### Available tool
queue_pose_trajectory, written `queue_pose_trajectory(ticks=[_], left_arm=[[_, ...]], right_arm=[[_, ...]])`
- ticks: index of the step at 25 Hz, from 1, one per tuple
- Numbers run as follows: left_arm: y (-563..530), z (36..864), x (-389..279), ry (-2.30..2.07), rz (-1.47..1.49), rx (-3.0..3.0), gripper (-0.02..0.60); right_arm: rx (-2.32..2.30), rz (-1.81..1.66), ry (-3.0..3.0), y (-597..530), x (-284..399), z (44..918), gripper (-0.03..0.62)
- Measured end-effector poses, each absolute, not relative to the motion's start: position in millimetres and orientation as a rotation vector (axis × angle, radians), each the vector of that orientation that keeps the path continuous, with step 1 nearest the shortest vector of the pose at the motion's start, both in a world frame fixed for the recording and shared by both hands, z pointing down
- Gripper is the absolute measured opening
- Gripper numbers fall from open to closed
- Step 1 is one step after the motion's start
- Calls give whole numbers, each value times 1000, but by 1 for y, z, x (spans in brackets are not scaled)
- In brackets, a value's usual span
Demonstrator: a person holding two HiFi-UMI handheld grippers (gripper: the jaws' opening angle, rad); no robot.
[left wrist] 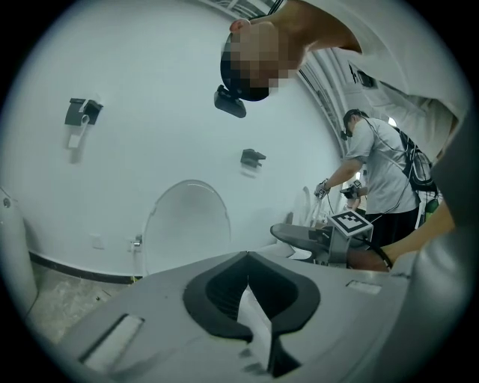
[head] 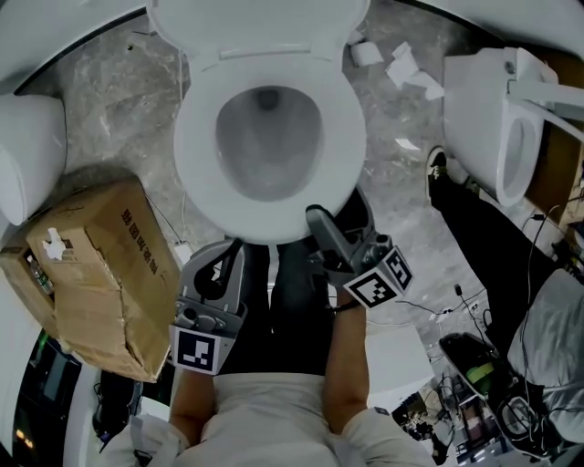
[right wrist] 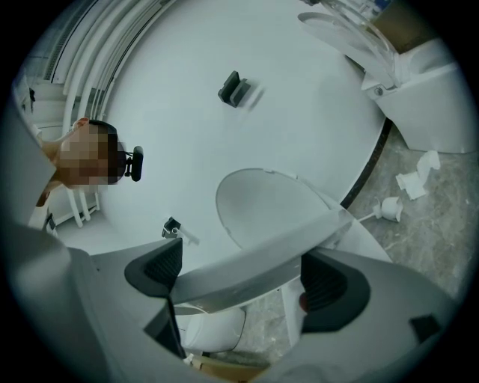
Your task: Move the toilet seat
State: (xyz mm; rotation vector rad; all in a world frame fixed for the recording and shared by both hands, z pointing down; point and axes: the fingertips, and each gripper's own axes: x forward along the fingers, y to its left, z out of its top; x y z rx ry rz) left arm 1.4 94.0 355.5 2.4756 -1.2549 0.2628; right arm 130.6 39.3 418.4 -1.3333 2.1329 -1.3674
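The white toilet seat lies over the bowl, with the lid raised behind it. My right gripper reaches the seat's front rim, one finger lying on top of it. In the right gripper view the seat's front edge runs slantwise between the jaws of the right gripper. One pad is above the edge and one below, shut on it, with bowl and floor showing underneath. My left gripper is shut and empty at the front-left rim. In its own view the left gripper faces the lid.
A cardboard box sits on the floor at the left, next to a white fixture. A second toilet stands at the right. Crumpled paper lies behind. Another person's leg and cables are at the right.
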Motion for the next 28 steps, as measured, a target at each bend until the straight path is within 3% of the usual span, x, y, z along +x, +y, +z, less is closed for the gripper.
queue_pose_trajectory(ticks=[28], left_arm=[[74, 335, -4, -1322, 263, 2496, 3]], right_arm=[[-1462, -1306, 2051, 31, 130, 397, 499]])
